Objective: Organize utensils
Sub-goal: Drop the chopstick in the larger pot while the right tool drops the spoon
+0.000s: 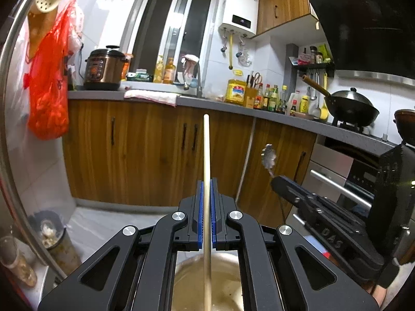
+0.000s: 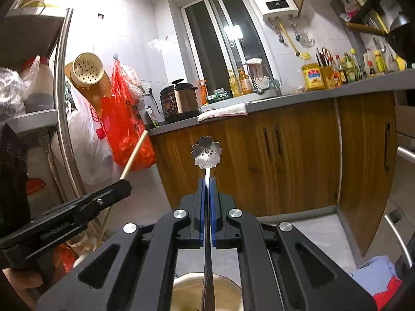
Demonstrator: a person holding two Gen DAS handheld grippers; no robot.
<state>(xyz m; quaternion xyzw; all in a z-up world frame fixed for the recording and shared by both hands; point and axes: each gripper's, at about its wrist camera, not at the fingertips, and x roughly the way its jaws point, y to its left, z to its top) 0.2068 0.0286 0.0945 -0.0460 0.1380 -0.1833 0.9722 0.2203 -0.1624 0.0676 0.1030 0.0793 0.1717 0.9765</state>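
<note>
Flanking cabinets (image 1: 145, 153), red bag (image 1: 49, 88), cooker (image 1: 103, 70)

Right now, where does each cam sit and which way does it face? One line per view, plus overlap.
Left wrist: on the left gripper, looking along its fingers at the cabinets and counter; own jaws shut on a chopstick; right gripper at right.
Right wrist: on the right gripper, facing the counter corner and window; jaws shut on a flower-shaped spoon; left gripper and a hand at left.
Shared: pressure cooker, red bag, both utensils.
</note>
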